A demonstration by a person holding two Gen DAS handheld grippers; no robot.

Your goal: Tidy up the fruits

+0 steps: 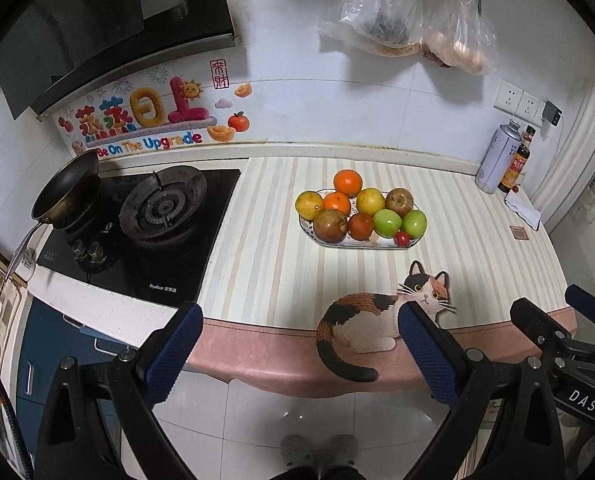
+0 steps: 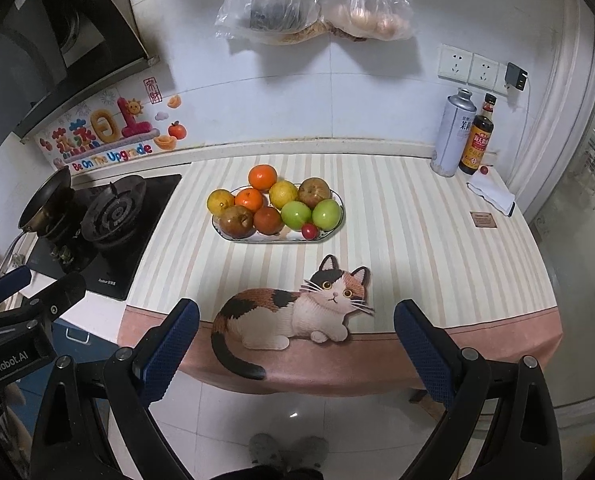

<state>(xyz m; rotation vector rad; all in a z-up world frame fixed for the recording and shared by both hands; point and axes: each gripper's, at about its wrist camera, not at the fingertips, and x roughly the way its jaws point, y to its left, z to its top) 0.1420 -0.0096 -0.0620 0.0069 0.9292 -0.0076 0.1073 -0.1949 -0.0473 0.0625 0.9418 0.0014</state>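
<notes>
An oval white plate [image 1: 377,243] [image 2: 233,236] stands mid-counter on a striped cloth, piled with several fruits: oranges [image 1: 347,183] [image 2: 262,177], yellow citrus, brownish apples, two green apples [image 1: 387,223] [image 2: 296,215] and a small red fruit [image 1: 402,238] [image 2: 309,231]. My left gripper [image 1: 297,312] is open and empty, held in front of the counter edge. My right gripper [image 2: 296,308] is open and empty, also short of the counter, to the right of the left one. A cat-shaped mat [image 1: 361,322] [image 2: 293,312] lies at the counter's front edge.
A gas hob [image 1: 153,216] with a black pan [image 1: 65,184] is on the left. A spray can [image 2: 453,132], a sauce bottle [image 2: 477,140], a small red fruit [image 2: 484,169] and a white cloth [image 2: 491,196] stand back right. Plastic bags [image 2: 313,4] hang on the wall.
</notes>
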